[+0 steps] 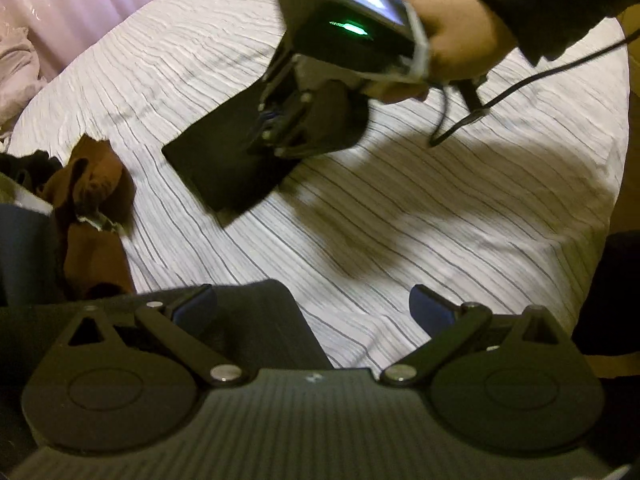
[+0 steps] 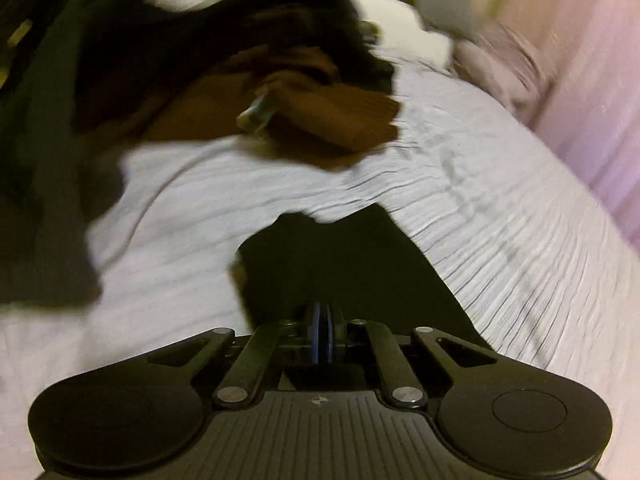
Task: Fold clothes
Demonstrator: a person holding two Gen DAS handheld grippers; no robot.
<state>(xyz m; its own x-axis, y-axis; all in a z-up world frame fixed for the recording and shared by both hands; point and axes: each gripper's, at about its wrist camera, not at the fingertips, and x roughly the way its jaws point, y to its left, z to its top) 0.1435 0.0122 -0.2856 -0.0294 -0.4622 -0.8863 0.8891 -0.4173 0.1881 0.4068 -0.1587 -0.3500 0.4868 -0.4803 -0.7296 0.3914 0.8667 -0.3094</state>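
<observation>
A flat black folded garment (image 1: 224, 164) hangs just over the striped bed sheet (image 1: 400, 208), and my right gripper (image 1: 272, 140), held in a person's hand (image 1: 460, 40), is shut on its edge. In the right wrist view the same black garment (image 2: 344, 260) spreads forward from my right gripper (image 2: 320, 328), whose blue pads are pressed together on it. My left gripper (image 1: 314, 304) is open low over the bed, nothing between its fingers. A dark grey cloth (image 1: 260, 320) lies under its left finger.
A crumpled brown garment (image 1: 92, 200) lies at the left, also seen as the brown garment (image 2: 320, 120) ahead of the right gripper, beside a dark pile of clothes (image 2: 160, 40). A pink curtain (image 1: 80, 4) runs along the far side. A cable (image 1: 520, 84) dangles from the hand.
</observation>
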